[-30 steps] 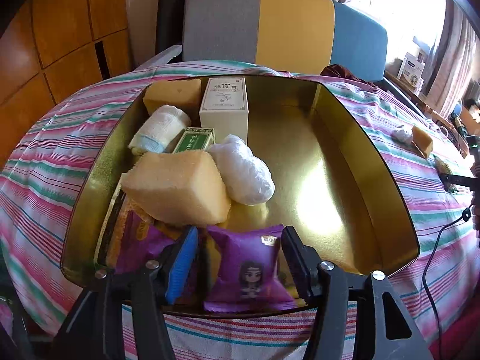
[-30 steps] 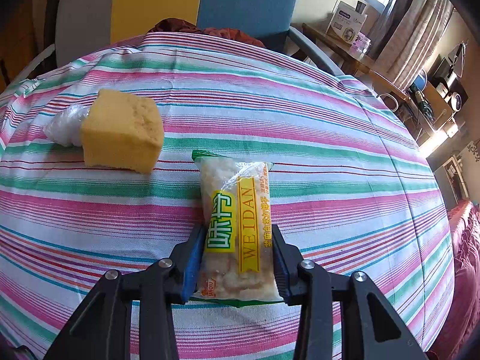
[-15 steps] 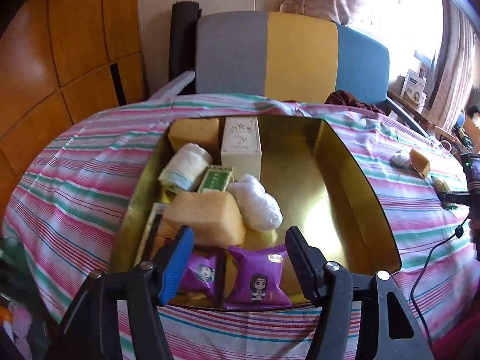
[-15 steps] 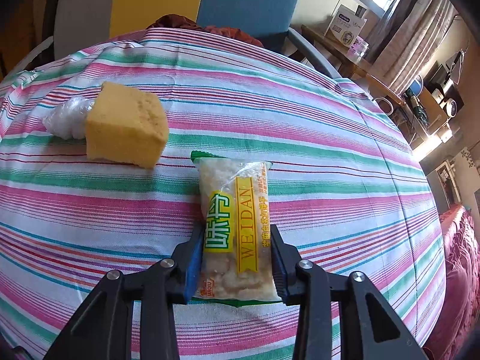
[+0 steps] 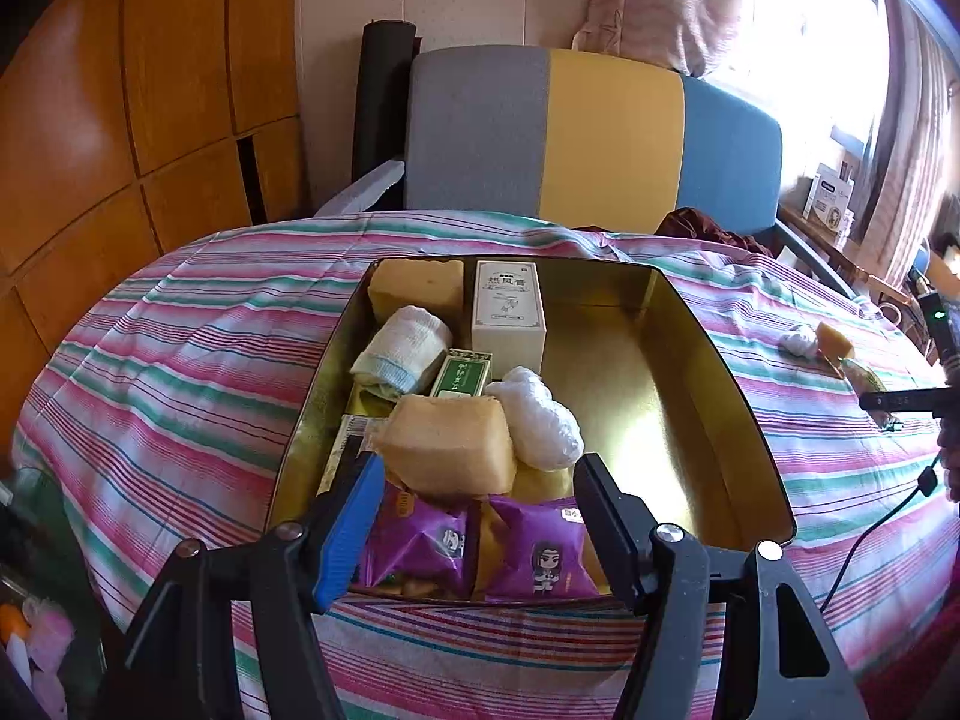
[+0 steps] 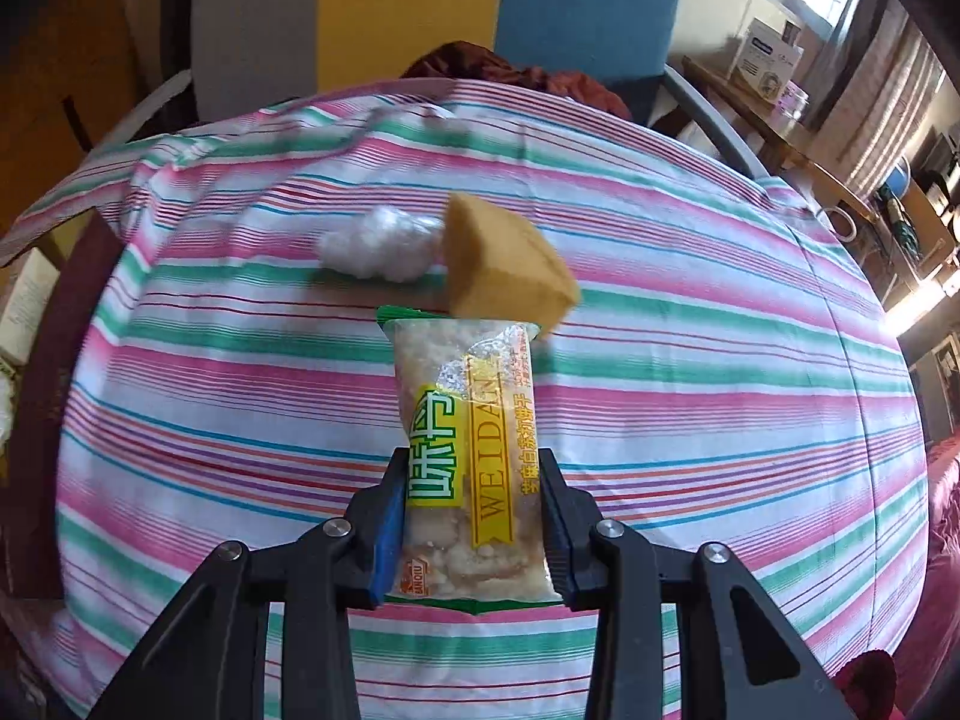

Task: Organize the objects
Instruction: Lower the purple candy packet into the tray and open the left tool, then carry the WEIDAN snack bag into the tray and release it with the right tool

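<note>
A gold tin box (image 5: 708, 396) sits on the striped tablecloth. Its left half holds a yellow sponge (image 5: 447, 450), a white plastic wad (image 5: 540, 423), a rolled towel (image 5: 405, 348), a white carton (image 5: 507, 306), a green packet (image 5: 462, 375) and two purple snack packs (image 5: 540, 555). My left gripper (image 5: 477, 525) is open and empty, held above the box's near edge. My right gripper (image 6: 471, 525) is shut on a clear yellow-green snack packet (image 6: 468, 456) and holds it above the cloth. Beyond it lie another yellow sponge (image 6: 507, 264) and a white wad (image 6: 378, 243).
The box's edge (image 6: 54, 324) shows at the far left of the right wrist view. A grey, yellow and blue chair back (image 5: 594, 138) stands behind the table. The right gripper's body (image 5: 906, 399) and its cable (image 5: 876, 528) are at the table's right side.
My left gripper has pulled back and up from the box, leaving the purple pack inside. My right gripper has lifted the snack packet off the cloth and swung left.
</note>
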`<state>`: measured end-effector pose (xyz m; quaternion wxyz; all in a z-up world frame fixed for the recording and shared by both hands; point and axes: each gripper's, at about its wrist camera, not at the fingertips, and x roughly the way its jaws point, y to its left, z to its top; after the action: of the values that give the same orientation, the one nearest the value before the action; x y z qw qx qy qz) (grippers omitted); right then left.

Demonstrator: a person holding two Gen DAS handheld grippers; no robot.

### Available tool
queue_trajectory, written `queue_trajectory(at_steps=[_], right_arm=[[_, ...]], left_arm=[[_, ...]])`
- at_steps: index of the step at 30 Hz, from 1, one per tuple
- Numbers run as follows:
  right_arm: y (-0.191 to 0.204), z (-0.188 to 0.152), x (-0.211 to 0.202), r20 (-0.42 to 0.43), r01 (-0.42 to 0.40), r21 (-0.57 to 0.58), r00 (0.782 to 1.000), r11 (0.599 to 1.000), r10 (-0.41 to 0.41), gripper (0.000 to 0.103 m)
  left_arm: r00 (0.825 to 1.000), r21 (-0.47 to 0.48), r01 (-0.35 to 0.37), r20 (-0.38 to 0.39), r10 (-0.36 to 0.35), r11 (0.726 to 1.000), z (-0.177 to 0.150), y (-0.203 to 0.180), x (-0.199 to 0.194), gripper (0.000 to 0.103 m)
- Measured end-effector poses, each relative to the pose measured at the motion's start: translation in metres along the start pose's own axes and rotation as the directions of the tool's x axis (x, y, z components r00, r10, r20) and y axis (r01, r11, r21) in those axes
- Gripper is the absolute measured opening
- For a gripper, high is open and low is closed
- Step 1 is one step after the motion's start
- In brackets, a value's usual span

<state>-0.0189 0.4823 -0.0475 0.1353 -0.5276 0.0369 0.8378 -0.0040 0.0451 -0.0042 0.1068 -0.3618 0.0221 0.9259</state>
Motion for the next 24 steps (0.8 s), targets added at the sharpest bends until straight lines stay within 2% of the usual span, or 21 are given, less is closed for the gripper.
queue_trajectory(at_steps=[6,10,15,19,24], right_arm=[[0.073,0.008,-0.039,0.053,-0.127,-0.088,0.990,0.988,0.132,0.039],[0.126,0.011,-0.064,0.066,-0.233,-0.142,0.967,0.962,0.244,0.039],[0.202,0.009,-0.076,0.041,-0.323,-0.234,0.939,0.917,0.342,0.039],[0.252,0.000,-0.064,-0.008,-0.316,-0.282,0.945,0.906,0.327,0.039],[0.286,-0.012,-0.034,-0.062,-0.270,-0.288,0.963,0.919,0.264,0.039]], left_arm=[[1.000,-0.015,-0.006,0.013,0.006,1.000,-0.003,0.008,-0.003,0.067],[0.999,-0.034,-0.026,0.027,0.027,0.999,-0.004,0.015,-0.007,0.068],[0.997,-0.085,-0.062,0.040,0.065,0.994,-0.003,0.031,-0.012,0.069],[0.993,-0.127,-0.102,0.040,0.108,0.987,-0.004,0.047,-0.014,0.071],[0.991,-0.159,-0.125,0.021,0.130,0.979,-0.008,0.062,-0.010,0.071]])
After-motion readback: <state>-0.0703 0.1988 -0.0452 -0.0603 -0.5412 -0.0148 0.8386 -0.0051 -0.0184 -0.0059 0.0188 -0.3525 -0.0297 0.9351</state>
